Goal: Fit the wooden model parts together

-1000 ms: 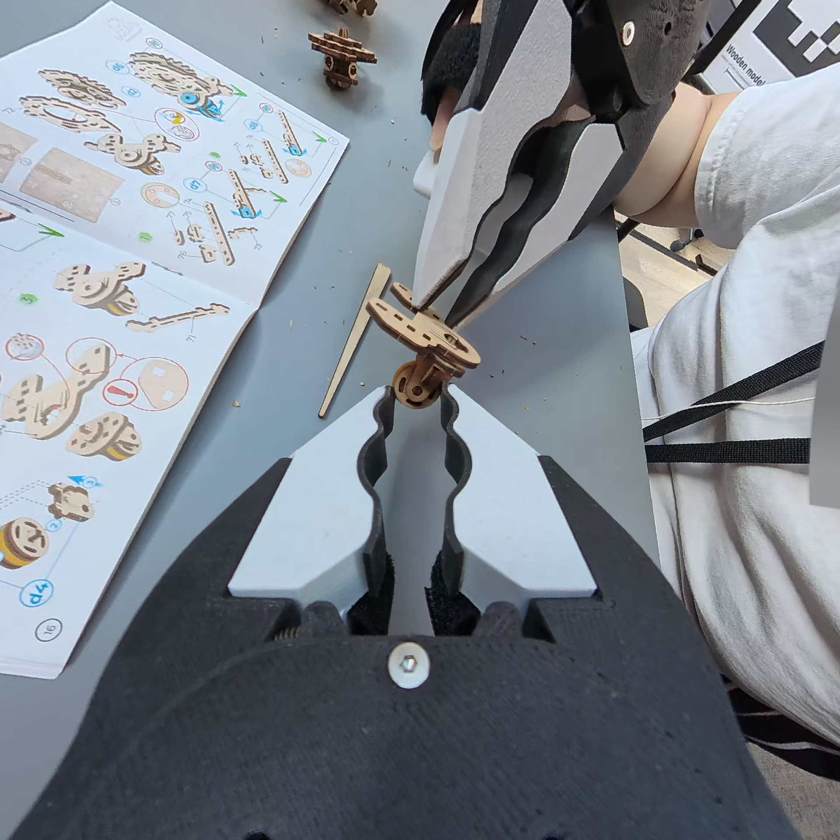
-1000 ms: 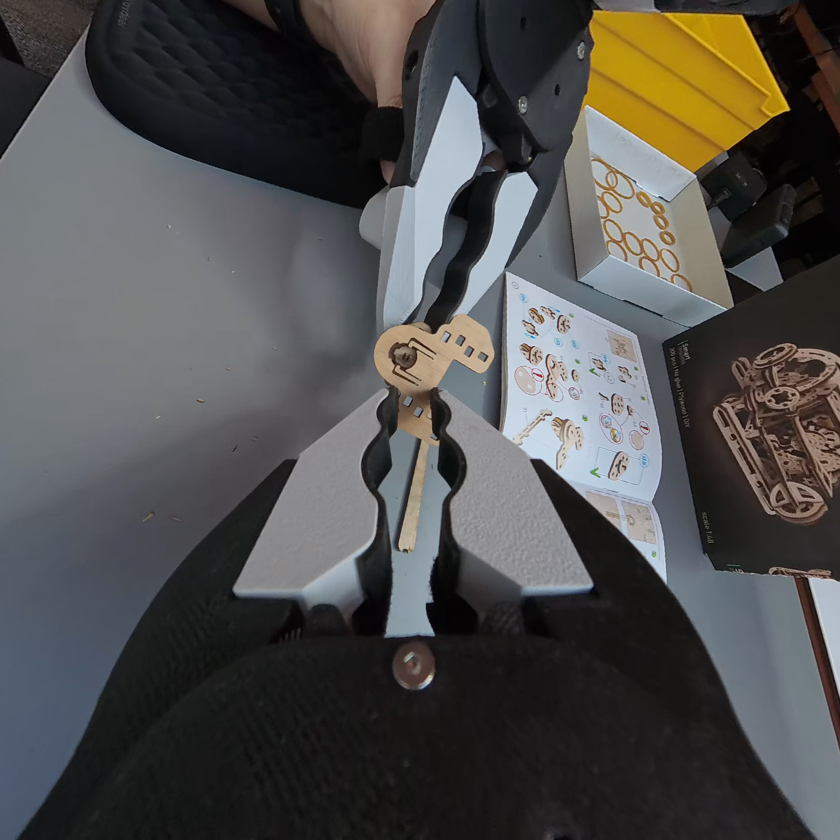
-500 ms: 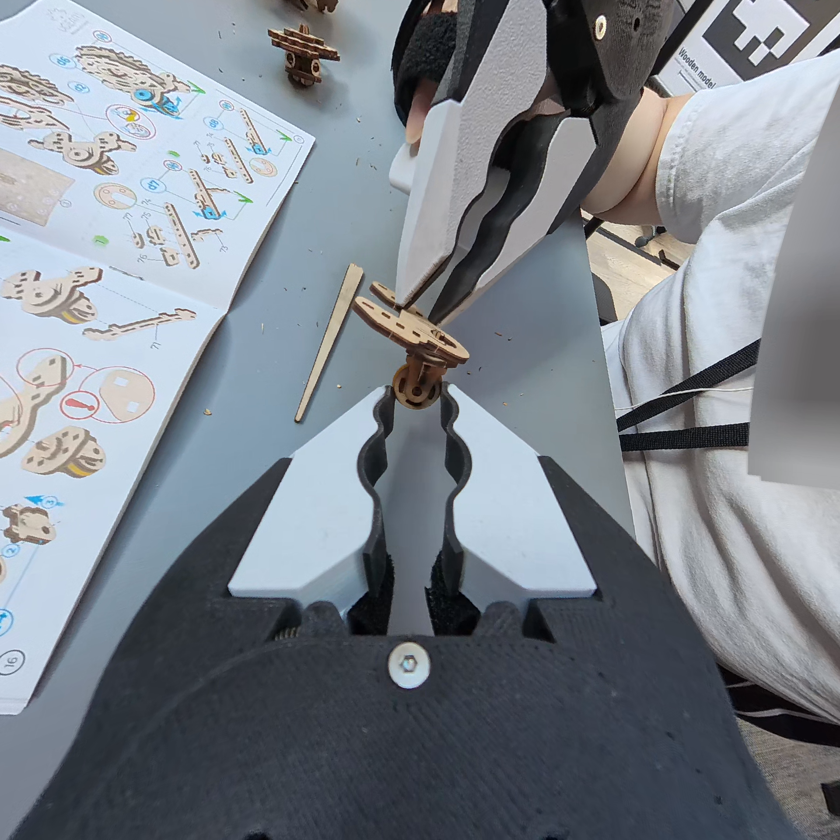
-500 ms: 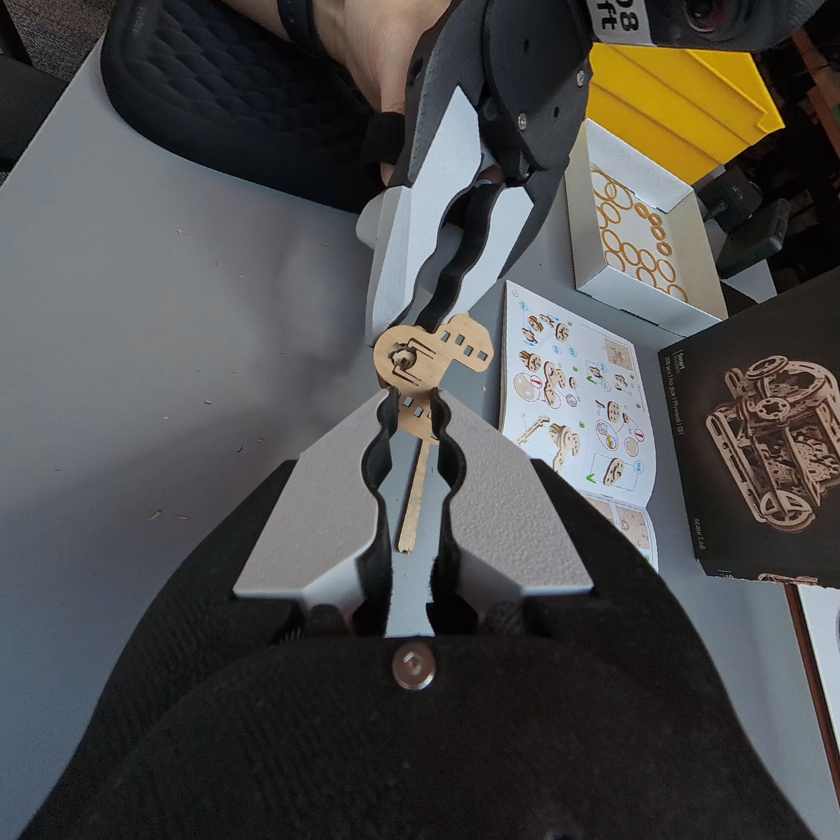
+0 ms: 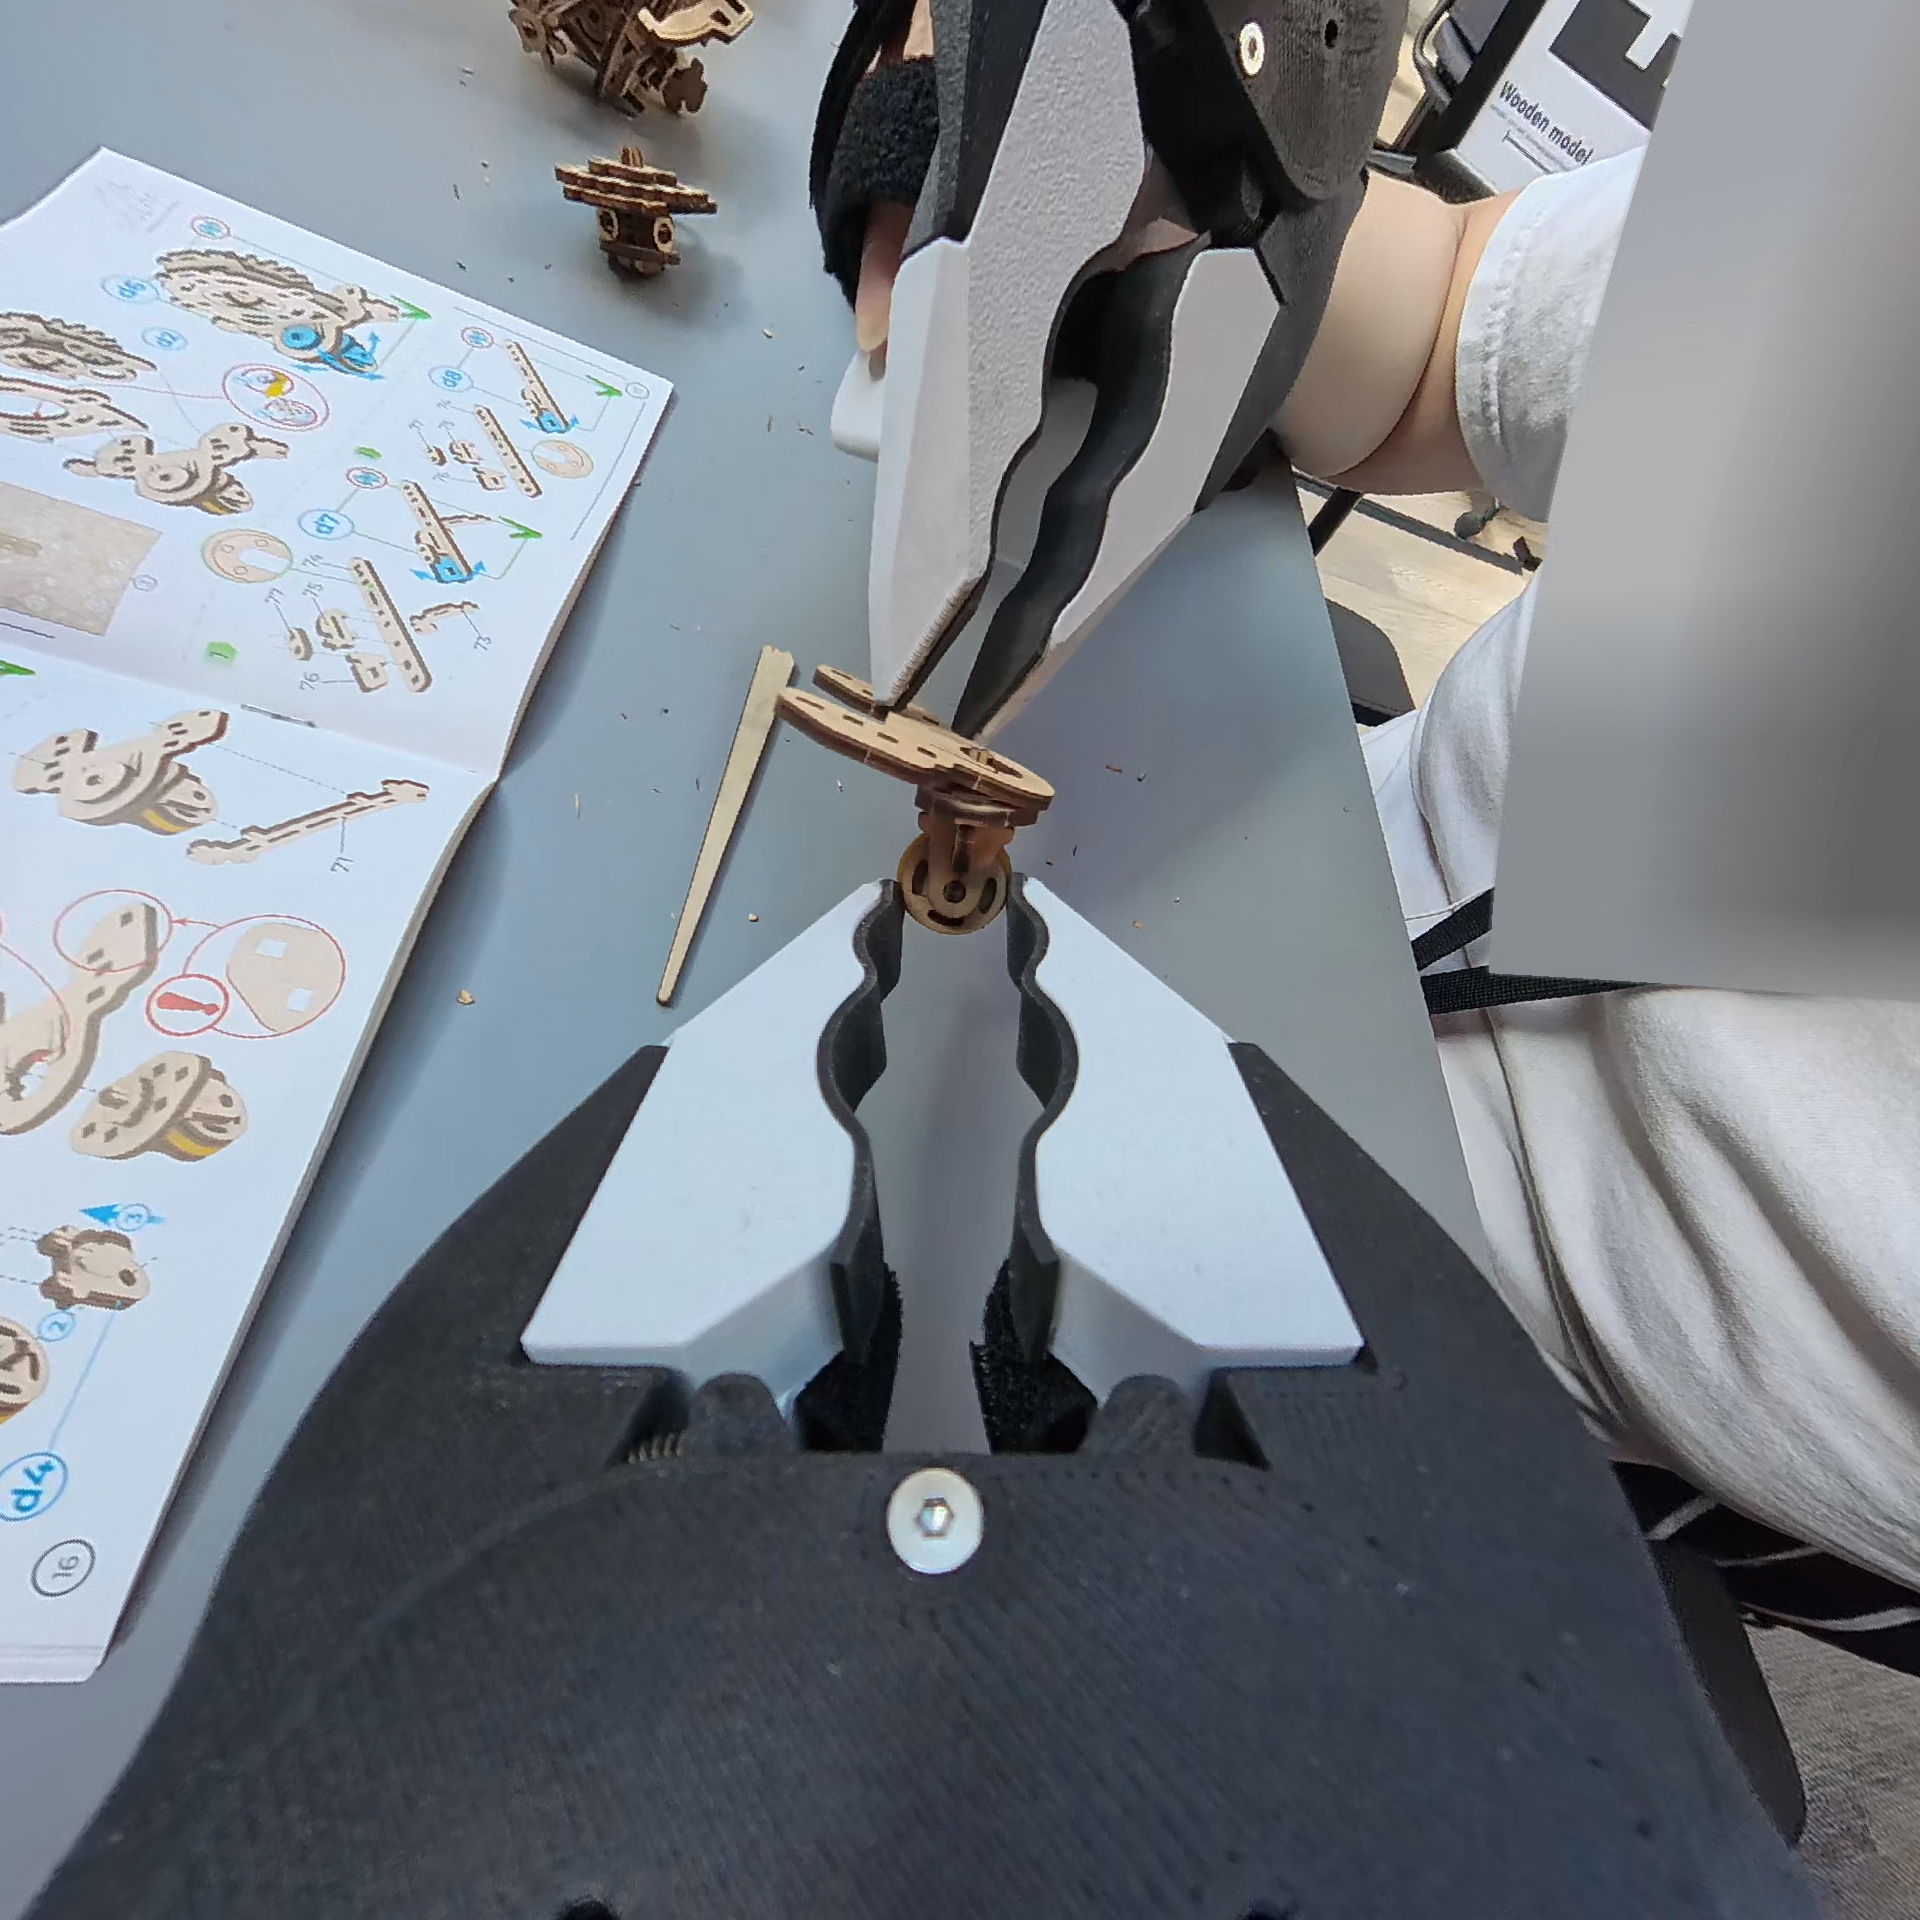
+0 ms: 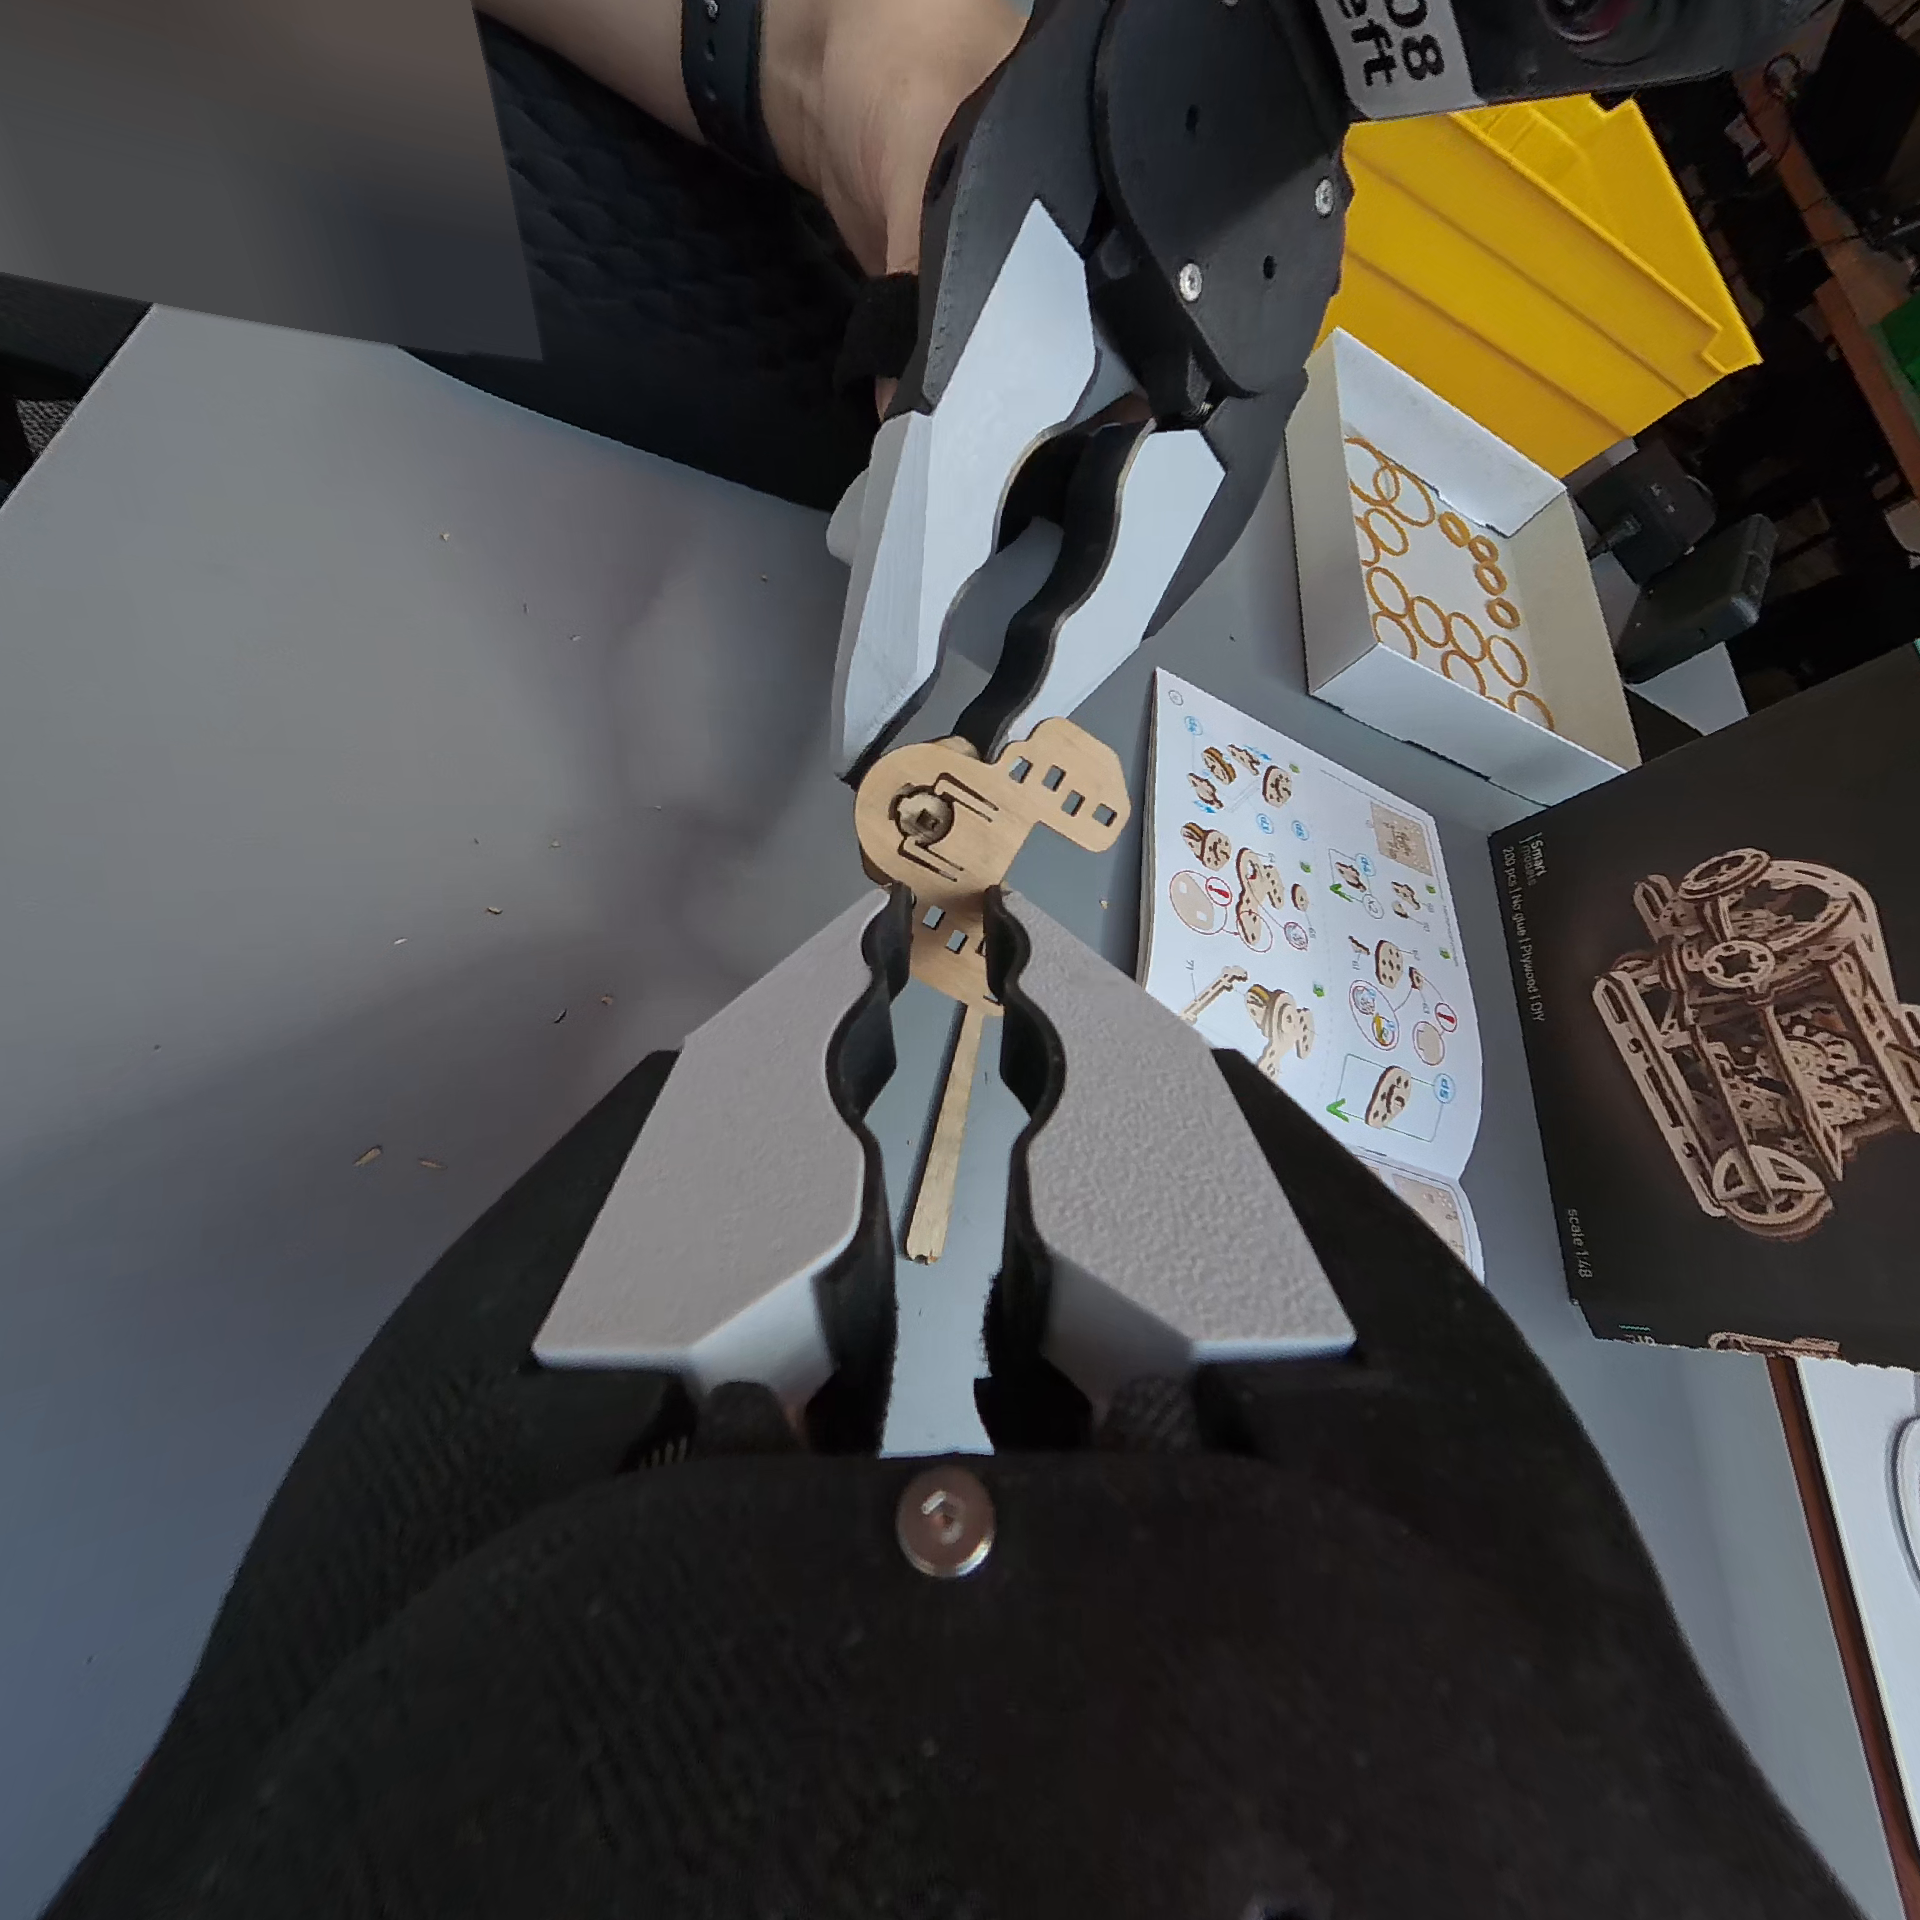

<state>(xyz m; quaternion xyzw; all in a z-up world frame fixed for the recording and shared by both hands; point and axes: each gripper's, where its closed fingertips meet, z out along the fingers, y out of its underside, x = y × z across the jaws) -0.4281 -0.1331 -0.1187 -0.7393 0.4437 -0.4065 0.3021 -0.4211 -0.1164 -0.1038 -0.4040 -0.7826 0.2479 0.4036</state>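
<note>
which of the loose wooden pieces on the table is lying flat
The long thin tapered wooden stick beside the booklet lies flat; the two small brown wooden assemblies farther back stand up.

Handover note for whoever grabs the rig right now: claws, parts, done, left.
Left claw: shut on the small round wooden wheel piece, held above the table.
Right claw: shut on one end of the flat slotted plate.
Parts: the wheel piece's stub sits in the plate's round hole; both are held in the air between the claws. Thin wooden stick lies loose on the table beside the open instruction booklet. Two small finished sub-assemblies lie at the far edge.
Done: wheel and plate mated, seemingly.
Left: confirm the joint is fully seated, then go on by the booklet.
</note>
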